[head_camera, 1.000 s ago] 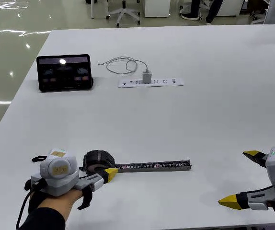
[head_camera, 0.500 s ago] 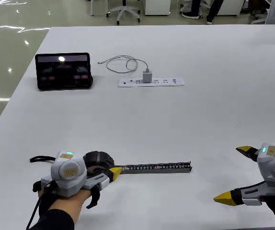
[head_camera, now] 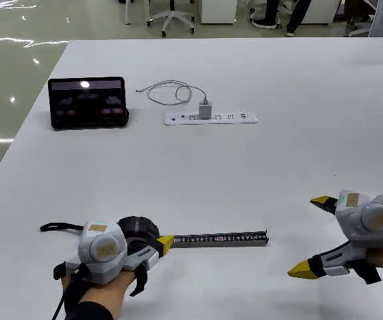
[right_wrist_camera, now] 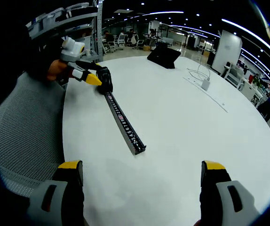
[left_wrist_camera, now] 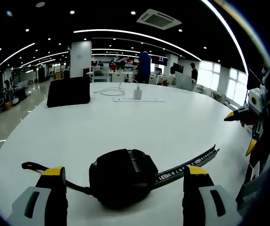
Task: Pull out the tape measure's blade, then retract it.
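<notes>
A black tape measure (head_camera: 137, 228) (left_wrist_camera: 123, 176) lies on the white table (head_camera: 245, 167), near its front left. Its blade (head_camera: 218, 237) (left_wrist_camera: 191, 165) (right_wrist_camera: 125, 127) is pulled out flat to the right. My left gripper (head_camera: 146, 235) (left_wrist_camera: 125, 176) is open, one jaw on each side of the case without squeezing it. The case's black strap (head_camera: 58, 228) trails to the left. My right gripper (head_camera: 311, 235) (right_wrist_camera: 142, 169) is open and holds nothing, a short way right of the blade's tip. It faces that tip and the left gripper (right_wrist_camera: 85, 75) beyond.
A dark tablet (head_camera: 88, 101) stands at the back left. A white power strip (head_camera: 211, 116) with a charger and a looped cable (head_camera: 171, 92) lies behind the middle. The table's left edge (head_camera: 18, 143) is near; office chairs stand beyond the far edge.
My right gripper has moved left, closer to the blade's tip. My left gripper has slid forward around the case. The blade's length looks the same.
</notes>
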